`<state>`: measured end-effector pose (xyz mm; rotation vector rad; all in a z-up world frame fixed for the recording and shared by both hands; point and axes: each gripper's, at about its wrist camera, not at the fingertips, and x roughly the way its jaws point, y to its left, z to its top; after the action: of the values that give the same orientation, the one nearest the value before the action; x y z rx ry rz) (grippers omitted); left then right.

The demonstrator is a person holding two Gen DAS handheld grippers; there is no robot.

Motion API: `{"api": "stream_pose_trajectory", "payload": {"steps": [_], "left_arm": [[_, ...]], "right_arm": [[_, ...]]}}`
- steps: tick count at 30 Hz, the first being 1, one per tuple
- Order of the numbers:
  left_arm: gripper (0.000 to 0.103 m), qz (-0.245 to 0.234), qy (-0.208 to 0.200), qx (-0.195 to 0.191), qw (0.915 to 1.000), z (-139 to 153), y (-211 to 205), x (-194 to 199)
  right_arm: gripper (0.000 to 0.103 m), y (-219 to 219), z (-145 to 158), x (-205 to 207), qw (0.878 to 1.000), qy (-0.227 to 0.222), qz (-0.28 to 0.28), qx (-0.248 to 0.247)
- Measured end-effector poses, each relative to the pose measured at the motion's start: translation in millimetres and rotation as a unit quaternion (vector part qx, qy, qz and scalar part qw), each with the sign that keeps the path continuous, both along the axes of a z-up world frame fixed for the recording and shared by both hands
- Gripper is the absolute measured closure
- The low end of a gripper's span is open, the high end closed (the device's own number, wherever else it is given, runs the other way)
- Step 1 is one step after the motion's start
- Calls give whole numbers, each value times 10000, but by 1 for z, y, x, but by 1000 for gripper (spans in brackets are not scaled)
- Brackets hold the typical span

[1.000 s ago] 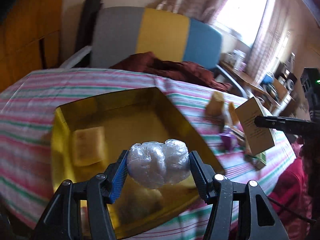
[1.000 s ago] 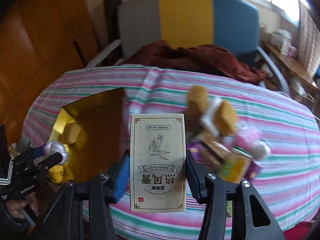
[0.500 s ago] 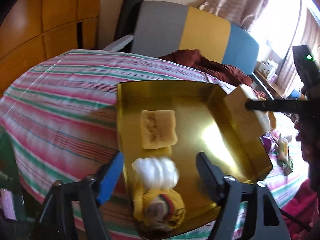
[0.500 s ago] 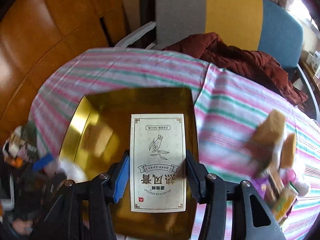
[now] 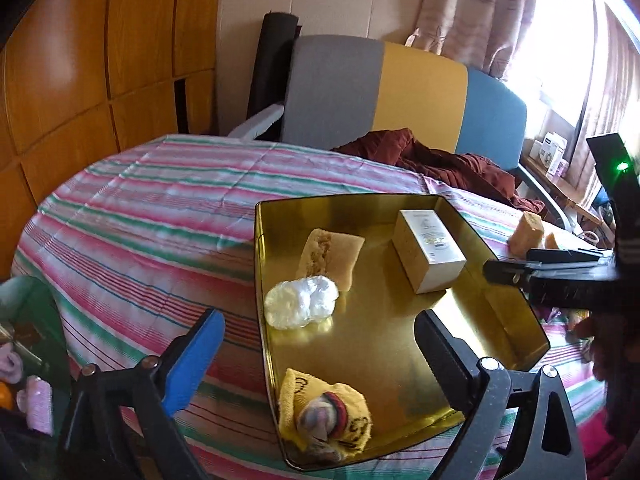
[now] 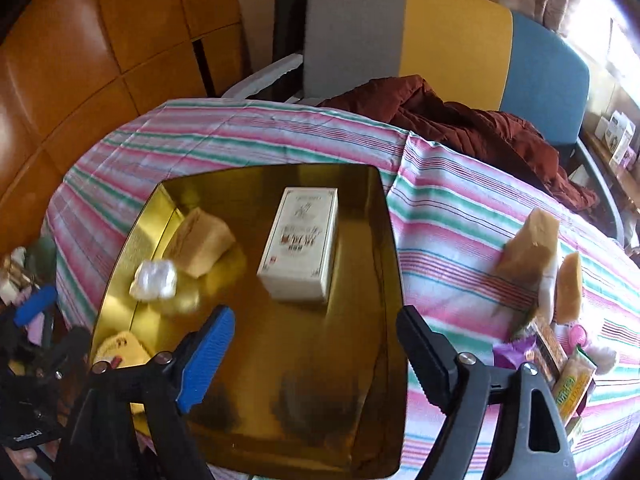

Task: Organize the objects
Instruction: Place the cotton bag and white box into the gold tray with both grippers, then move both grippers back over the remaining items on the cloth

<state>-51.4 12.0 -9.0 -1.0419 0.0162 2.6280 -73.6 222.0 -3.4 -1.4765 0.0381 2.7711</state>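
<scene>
Now both grippers stood with jaws apart and empty; the left gripper (image 5: 316, 352) hung over the near part of the gold tray (image 6: 394, 248), the right gripper (image 6: 316, 344) also; inside lay the white box (image 6: 300, 244), the plastic-wrapped ball (image 5: 300, 302) and a tan sponge (image 5: 330, 254); the loose pile (image 6: 552, 320) waited on the desk; a hasty reach there could topple the upright pieces.

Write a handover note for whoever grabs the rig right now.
Left tool: open, holds nothing, over the gold tray.
Right tool: open, holds nothing, over the same tray.
In the tray: white box, plastic-wrapped ball, tan sponge, yellow cloth.
Left: the pile of small items on the striped tablecloth, right of the tray.
</scene>
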Motion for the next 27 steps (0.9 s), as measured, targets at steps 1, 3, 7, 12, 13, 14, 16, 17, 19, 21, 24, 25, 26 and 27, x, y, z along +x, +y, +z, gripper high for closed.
{"api": "stream_pose_trajectory", "payload": {"steps": [1, 3, 7, 12, 13, 14, 16, 17, 19, 21, 24, 25, 26, 27], "left_arm": [[6, -4, 13, -12, 10000, 1, 1, 1], [6, -21, 28, -22, 10000, 2, 3, 7], [6, -12, 20, -92, 10000, 3, 6, 12], [6, 24, -8, -81, 10000, 3, 8, 16], [6, 25, -4, -79, 10000, 4, 9, 16], [6, 16, 8, -81, 10000, 5, 10, 17], [6, -11, 35, -112, 9999, 6, 12, 19], [6, -26, 45, -128, 9999, 7, 14, 20], [6, -45, 61, -146, 9999, 9, 17, 21], [6, -68, 73, -162, 9998, 10, 20, 22], [6, -103, 92, -198, 9997, 12, 23, 24], [6, -117, 94, -208, 9997, 12, 24, 25], [6, -127, 94, -213, 9996, 12, 25, 26], [6, -137, 95, -219, 9996, 12, 26, 26]], "right_arm": [[18, -3, 2, 5, 9999, 77, -22, 112], [17, -7, 4, 14, 9995, 204, -80, 230], [17, -11, 13, 32, 9983, 424, -183, 363], [17, -17, 27, 51, 9959, 712, -191, 529], [17, -18, 29, 54, 9955, 760, -177, 545], [17, -19, 32, 57, 9949, 817, -164, 575], [17, -22, 37, 62, 9935, 927, -135, 645], [17, -23, 40, 65, 9930, 975, -123, 655], [17, -24, 44, 68, 9925, 1031, -102, 651], [17, -23, 46, 71, 9921, 1072, -103, 646], [17, -22, 48, 73, 9917, 1105, -136, 645], [17, -21, 48, 74, 9916, 1112, -148, 650], [17, -20, 48, 75, 9915, 1113, -165, 659], [17, -19, 48, 76, 9914, 1114, -180, 664]]}}
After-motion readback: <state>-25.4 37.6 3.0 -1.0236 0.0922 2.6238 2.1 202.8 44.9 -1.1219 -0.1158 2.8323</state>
